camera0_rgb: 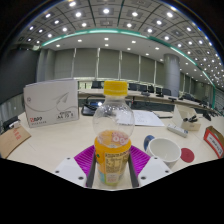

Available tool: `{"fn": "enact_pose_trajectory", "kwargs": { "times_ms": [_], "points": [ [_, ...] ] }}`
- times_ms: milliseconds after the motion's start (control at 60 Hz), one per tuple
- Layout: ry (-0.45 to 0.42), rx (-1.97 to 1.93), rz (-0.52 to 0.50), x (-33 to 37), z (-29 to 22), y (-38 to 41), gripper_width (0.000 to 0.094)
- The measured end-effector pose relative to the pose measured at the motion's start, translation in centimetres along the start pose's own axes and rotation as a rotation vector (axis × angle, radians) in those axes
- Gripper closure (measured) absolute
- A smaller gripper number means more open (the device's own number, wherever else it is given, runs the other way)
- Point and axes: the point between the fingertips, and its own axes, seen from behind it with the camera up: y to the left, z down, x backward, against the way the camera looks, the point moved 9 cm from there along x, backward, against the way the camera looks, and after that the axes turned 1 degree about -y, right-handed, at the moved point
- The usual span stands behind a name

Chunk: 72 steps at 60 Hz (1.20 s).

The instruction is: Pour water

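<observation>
A clear plastic bottle point(113, 128) with a yellow cap and a yellow-orange label stands upright between my fingers. My gripper point(112, 166) is shut on the bottle, its magenta pads point(85, 160) pressed against the labelled lower part on both sides. The bottle seems lifted slightly above the pale tabletop point(50, 140). Just to the right, beyond the right finger, a white cup point(164, 151) stands on the table with its mouth open upward.
A white box with red lettering point(50, 102) stands at the back left of the table. A blue-rimmed disc point(187, 154) lies beside the cup, and a red item point(214, 140) sits far right. Papers point(146, 118) lie behind the bottle. Desks and chairs fill the room beyond.
</observation>
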Motion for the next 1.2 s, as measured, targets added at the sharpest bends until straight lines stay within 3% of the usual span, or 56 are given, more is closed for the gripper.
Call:
{"fn": "enact_pose_trajectory", "kwargs": {
  "times_ms": [183, 283, 383, 633, 867, 1150, 1200],
  "points": [
    [-0.026, 0.0, 0.023, 0.4, -0.3, 0.1, 0.0524],
    [-0.032, -0.039, -0.016, 0.9, -1.4, 0.8, 0.0544],
    [-0.027, -0.223, -0.1, 1.7, -3.2, 1.5, 0.0544],
    [0.003, -1.129, -0.37, 1.9, -7.5, 1.5, 0.0547],
    [0.007, -1.758, -0.546, 0.8, -7.3, -0.7, 0.0548],
    [0.041, -1.963, -0.57, 1.1, -8.0, -1.6, 0.0548],
    [0.051, -1.955, -0.575, 3.9, -6.6, -0.9, 0.0547]
  ]
}}
